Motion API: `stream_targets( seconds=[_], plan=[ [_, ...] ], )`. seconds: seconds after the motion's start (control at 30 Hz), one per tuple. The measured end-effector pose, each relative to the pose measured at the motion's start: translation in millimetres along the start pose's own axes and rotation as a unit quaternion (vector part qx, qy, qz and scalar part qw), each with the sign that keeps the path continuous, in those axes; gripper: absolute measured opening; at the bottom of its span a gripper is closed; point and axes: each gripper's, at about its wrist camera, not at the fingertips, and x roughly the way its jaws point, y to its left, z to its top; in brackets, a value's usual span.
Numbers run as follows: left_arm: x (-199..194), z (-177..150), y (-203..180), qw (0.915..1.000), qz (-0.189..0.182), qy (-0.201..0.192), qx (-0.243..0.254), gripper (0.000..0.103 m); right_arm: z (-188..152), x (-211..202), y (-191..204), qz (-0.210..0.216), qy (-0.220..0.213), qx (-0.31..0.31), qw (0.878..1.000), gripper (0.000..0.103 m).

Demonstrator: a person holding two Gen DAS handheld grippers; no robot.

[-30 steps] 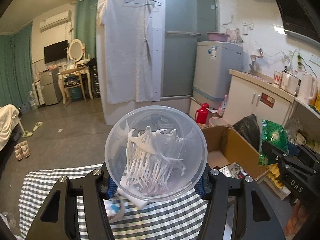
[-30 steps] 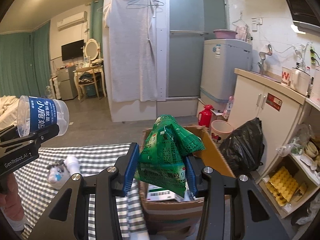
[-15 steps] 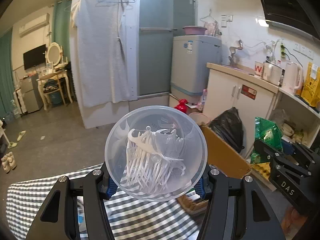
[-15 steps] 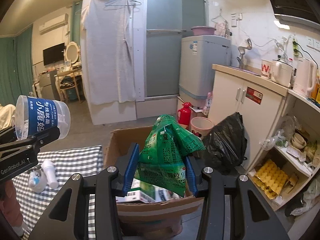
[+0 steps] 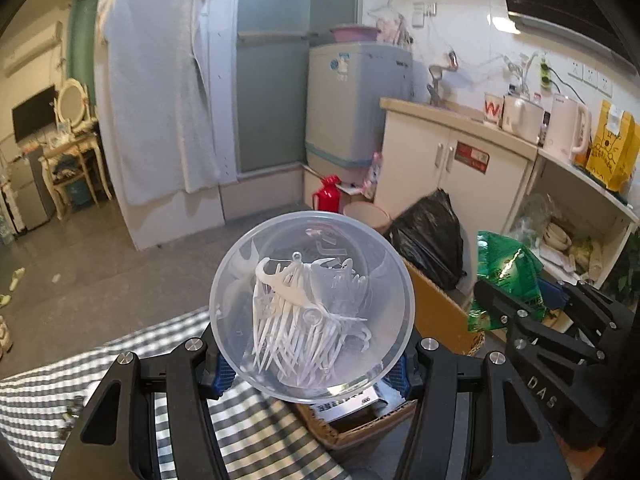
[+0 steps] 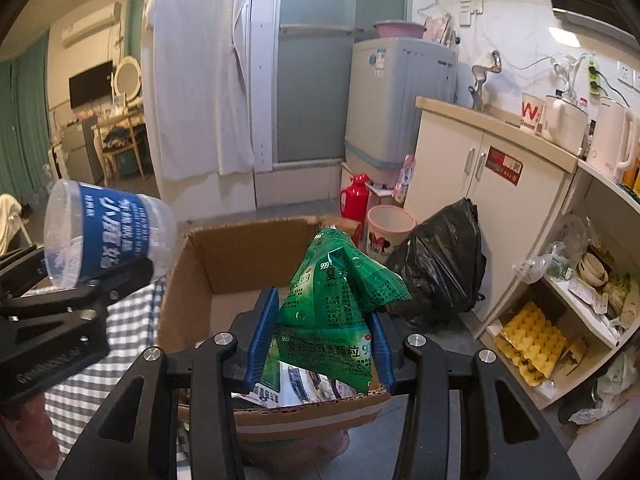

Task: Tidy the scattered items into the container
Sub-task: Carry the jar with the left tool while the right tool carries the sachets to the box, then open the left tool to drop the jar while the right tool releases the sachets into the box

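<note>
Cardboard box [image 6: 224, 264] is the biggest of the task's things, open-topped and brown, standing just ahead of and below the right claw [image 6: 322, 344], with printed packs already lying on its floor; it looks stiff enough to take dropped items without being steadied, and its thin walls would fold if a claw leaned on them. Next in size is the green sachet pack [image 6: 340, 304], pinched at its lower half between the right claw's blue pads [image 6: 262, 332], its crumpled top flopping up and forward over the box opening. I judge it light, soft and slick: foil of this kind creases and slips, so a hold low across the flat printed body is better than one on the loose peak. Smaller is the clear tub of floss picks [image 5: 312, 304], clamped around its sides by the left claw [image 5: 312, 360], its round end facing the camera and the white picks heaped loosely inside. From the right wrist view its blue label shows, up and to the left of the right claw, beside the box's left wall. It seems light, rigid and smooth, likely to slide or buckle under a hard squeeze, so a grip square across the widest part suits it.
</note>
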Motion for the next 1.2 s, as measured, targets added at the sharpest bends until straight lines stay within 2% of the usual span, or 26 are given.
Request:
stream_targets(
  seconds=[0.3,0.43,0.7,1.0,1.07,1.2],
  plan=[
    [69,-7,-6,0.9976,-0.011,0.069,0.0,0.06,-9,59,3,-0.001,0.062,-0.013,0.998,0.043],
    [94,-9,-10,0.996,-0.007,0.088,0.009,0.06,-15,82,0,0.0,0.09,-0.01,0.996,0.043],
    [132,-19,-13,0.9905,-0.023,0.135,0.011,0.061,-34,115,-4,0.003,0.14,-0.016,0.99,0.043],
    [149,-24,-15,0.9875,-0.018,0.156,0.012,0.061,-40,123,-4,0.0,0.148,-0.016,0.989,0.044],
    [149,-23,-15,0.9874,-0.019,0.157,0.011,0.061,-40,122,-3,0.0,0.145,-0.016,0.989,0.052],
    [145,-20,-14,0.9881,-0.017,0.152,0.013,0.065,-37,113,-1,0.001,0.134,-0.018,0.991,0.054]
  ],
)
